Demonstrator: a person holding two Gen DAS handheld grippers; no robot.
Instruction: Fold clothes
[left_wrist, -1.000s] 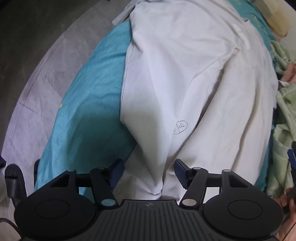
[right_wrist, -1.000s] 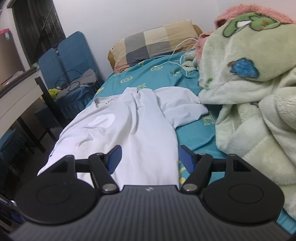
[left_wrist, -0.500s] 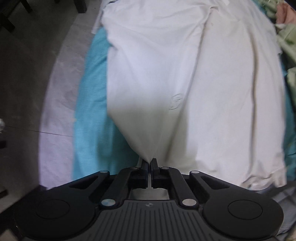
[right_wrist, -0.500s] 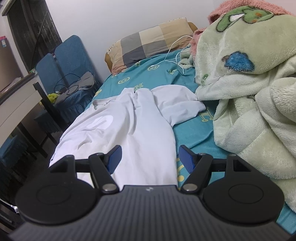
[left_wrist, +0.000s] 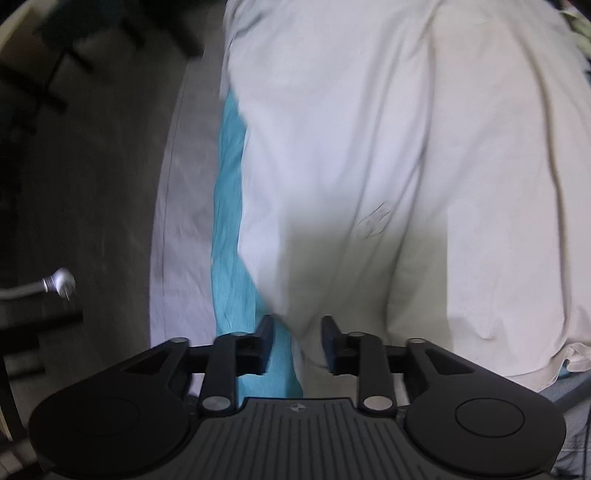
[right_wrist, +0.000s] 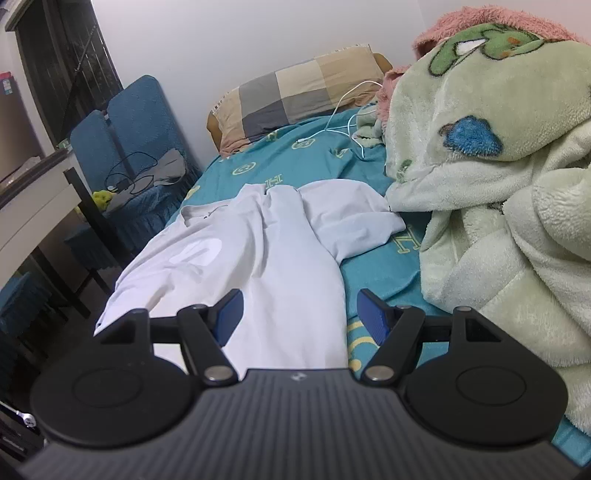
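A white T-shirt (left_wrist: 369, 147) lies spread along the near edge of a bed covered with a teal sheet (left_wrist: 231, 221). My left gripper (left_wrist: 297, 339) points straight down above the shirt's side edge. Its jaws are opening, and the pads press on nothing; cloth and sheet show below the gap. In the right wrist view the same shirt (right_wrist: 266, 266) runs up the bed, one sleeve lying out to the right. My right gripper (right_wrist: 299, 314) hovers open over the shirt's lower part, nothing between its fingers.
A bulky green fleece blanket (right_wrist: 498, 184) fills the bed's right side. A checked pillow (right_wrist: 295, 99) and a white cable (right_wrist: 343, 110) lie at the head. Blue chairs (right_wrist: 136, 122) and a desk (right_wrist: 33, 206) stand left of the bed, over grey floor (left_wrist: 110, 184).
The left gripper shut on the shirt's edge, rose and swung with it, and now its jaws stand apart with the cloth free. The right gripper has not moved.
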